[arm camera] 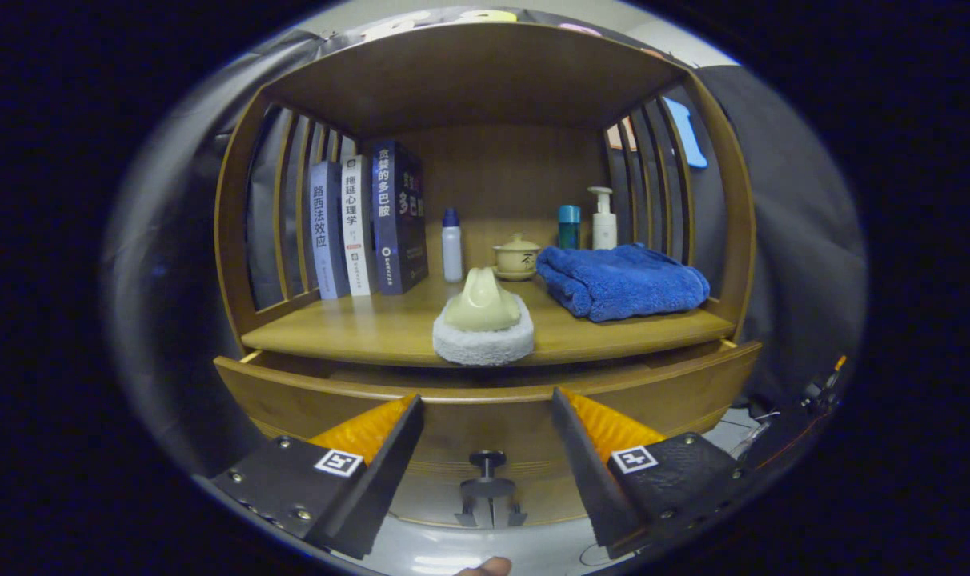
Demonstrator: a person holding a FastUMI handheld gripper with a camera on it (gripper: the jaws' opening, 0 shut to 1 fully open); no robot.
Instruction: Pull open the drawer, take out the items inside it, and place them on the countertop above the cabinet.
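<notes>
A wooden cabinet stands ahead with its drawer (485, 404) pulled out a little below the countertop (389, 328). The drawer's dark knob (487, 459) sits low on its front, between my two fingers. My gripper (487, 412) is open, its fingers spread either side of the knob and touching nothing. On the countertop's front edge sits a cream-coloured scrubber with a white pad (483, 320). The inside of the drawer is hidden behind its front panel.
On the countertop stand three books (369, 224) at the left, a small white bottle (451, 244), a lidded cup (516, 258), a teal can (568, 226), a pump bottle (603, 218) and a folded blue towel (621, 280). Slatted wooden sides and a roof enclose the shelf.
</notes>
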